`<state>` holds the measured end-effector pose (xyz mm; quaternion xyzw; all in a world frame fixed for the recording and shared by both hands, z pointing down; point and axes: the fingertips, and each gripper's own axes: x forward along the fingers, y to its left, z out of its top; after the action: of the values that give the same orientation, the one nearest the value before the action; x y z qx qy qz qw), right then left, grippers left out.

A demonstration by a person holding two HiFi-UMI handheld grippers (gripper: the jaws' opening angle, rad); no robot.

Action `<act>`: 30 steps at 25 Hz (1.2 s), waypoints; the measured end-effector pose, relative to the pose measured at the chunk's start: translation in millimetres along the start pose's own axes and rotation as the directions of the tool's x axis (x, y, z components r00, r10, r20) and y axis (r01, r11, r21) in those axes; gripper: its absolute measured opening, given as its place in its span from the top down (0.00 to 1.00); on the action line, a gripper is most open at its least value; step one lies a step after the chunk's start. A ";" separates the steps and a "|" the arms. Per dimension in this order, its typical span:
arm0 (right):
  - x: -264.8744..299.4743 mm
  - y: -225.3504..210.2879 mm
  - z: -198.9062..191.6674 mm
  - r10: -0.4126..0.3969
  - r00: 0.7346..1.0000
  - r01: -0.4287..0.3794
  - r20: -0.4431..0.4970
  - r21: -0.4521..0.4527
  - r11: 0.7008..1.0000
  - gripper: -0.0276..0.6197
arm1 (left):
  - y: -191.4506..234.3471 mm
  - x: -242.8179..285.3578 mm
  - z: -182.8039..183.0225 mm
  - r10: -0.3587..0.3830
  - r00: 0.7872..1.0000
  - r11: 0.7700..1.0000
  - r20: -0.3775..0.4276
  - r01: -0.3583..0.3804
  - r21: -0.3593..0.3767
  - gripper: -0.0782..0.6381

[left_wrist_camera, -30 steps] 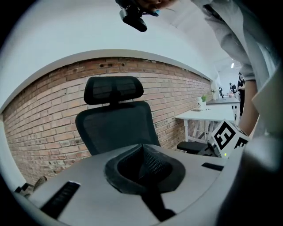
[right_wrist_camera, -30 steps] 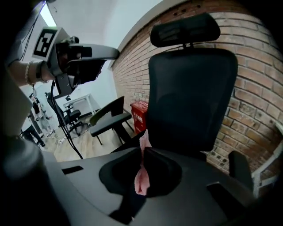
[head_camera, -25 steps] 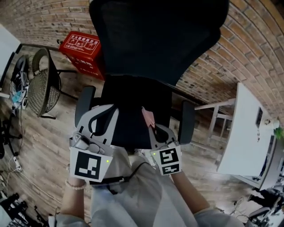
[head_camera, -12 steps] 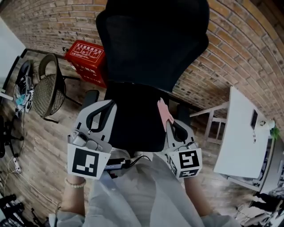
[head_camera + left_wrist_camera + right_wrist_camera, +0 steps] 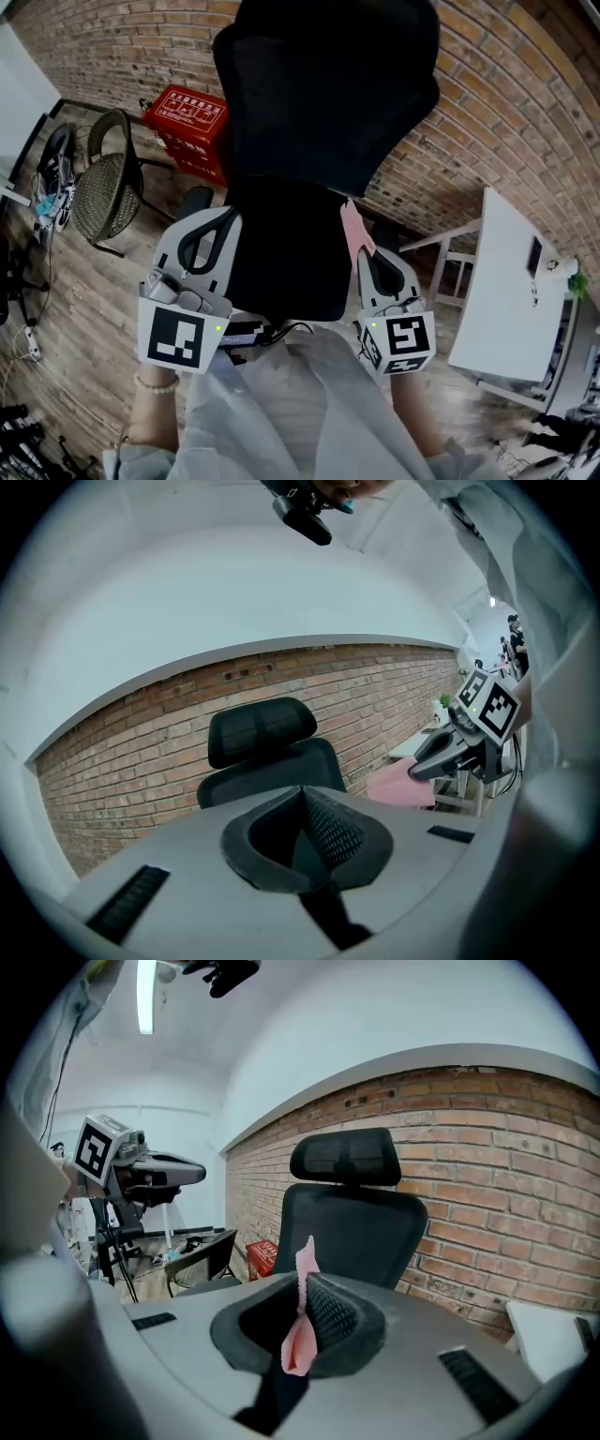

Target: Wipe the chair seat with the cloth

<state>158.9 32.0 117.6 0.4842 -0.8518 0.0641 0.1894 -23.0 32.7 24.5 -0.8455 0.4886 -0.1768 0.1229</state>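
A black office chair stands against the brick wall, its seat [image 5: 281,253] between my two grippers and its backrest [image 5: 328,94] above. My right gripper [image 5: 364,251] hovers at the seat's right edge, shut on a pink cloth [image 5: 353,228] that sticks up past the fingertips. The right gripper view shows the pink cloth [image 5: 300,1330] pinched between the jaws of the right gripper [image 5: 305,1288], with the chair [image 5: 352,1204] ahead. My left gripper [image 5: 217,223] is over the seat's left edge; in its own view the left gripper [image 5: 302,801] is shut on nothing.
A red box [image 5: 183,108] sits on the wooden floor left of the chair, beside a dark mesh chair [image 5: 103,187]. A white table [image 5: 506,281] stands to the right. Cables and shoes [image 5: 47,178] lie at far left.
My right gripper has moved right with the pink cloth, from over the seat's middle to its right edge. The left gripper has hardly moved.
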 end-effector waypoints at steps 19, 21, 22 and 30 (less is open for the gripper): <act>-0.8 8.8 -0.8 0.014 1.000 -0.014 -0.002 -0.028 1.000 0.88 | -8.2 -4.7 -12.2 0.000 1.000 0.999 -0.021 -0.001 -0.045 0.87; -0.9 8.9 -2.0 0.017 1.000 -0.018 -0.005 -0.027 0.999 0.88 | -9.0 -4.6 -11.9 -0.001 1.000 0.999 -0.021 0.000 -0.043 0.87; -1.0 9.0 -2.7 0.019 1.000 -0.020 -0.007 -0.026 0.999 0.88 | -9.5 -4.6 -11.8 -0.001 1.000 0.999 -0.021 0.000 -0.043 0.87; -1.0 11.5 -13.8 0.029 0.999 -0.029 -0.031 -0.015 0.999 0.88 | -10.6 -7.5 -15.8 0.006 0.999 0.999 -0.033 -0.008 -0.050 0.87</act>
<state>153.2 42.9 130.8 0.4693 -0.8562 0.0676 0.2054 -24.8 43.9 41.5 -0.8436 0.4977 -0.1779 0.0941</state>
